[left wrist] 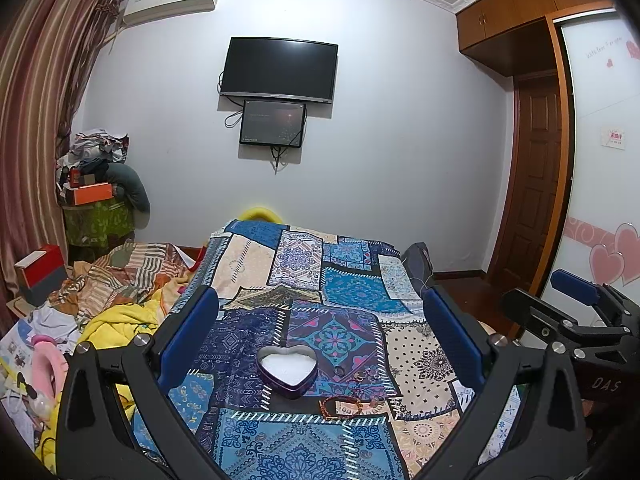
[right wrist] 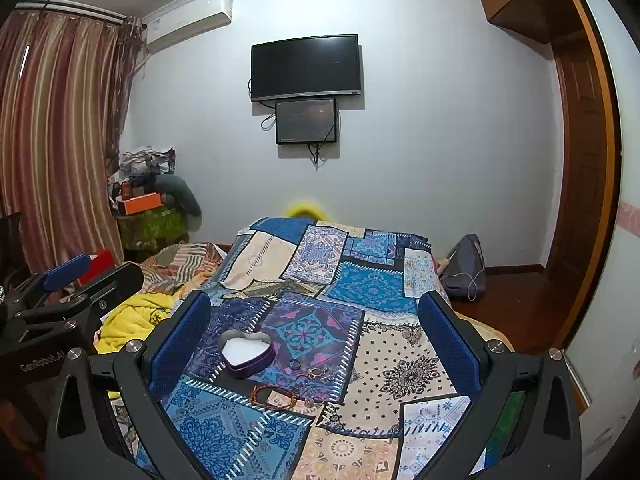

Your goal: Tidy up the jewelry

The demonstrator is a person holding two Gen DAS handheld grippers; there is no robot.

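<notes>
Task looks unstarted: heart-shaped tin (left wrist: 287,372) sits open on patchwork bedspread (left wrist: 352,292), white lining bare. Beaded bracelet (left wrist: 341,405) at tin's 5 o'clock, rings (right wrist: 316,372) at 3 o'clock, all outside. Left gripper (left wrist: 320,336) and right gripper (right wrist: 312,340) spread wide, holding nothing

Definitely someone's home bedroom: a bed (left wrist: 304,280) wearing a patchwork spread is sitting under a wall-mounted TV (left wrist: 279,70), striped curtains (left wrist: 40,100) are hanging left of that TV, with a wooden wardrobe (left wrist: 520,4) and door (left wrist: 536,184) standing to its right.
</notes>
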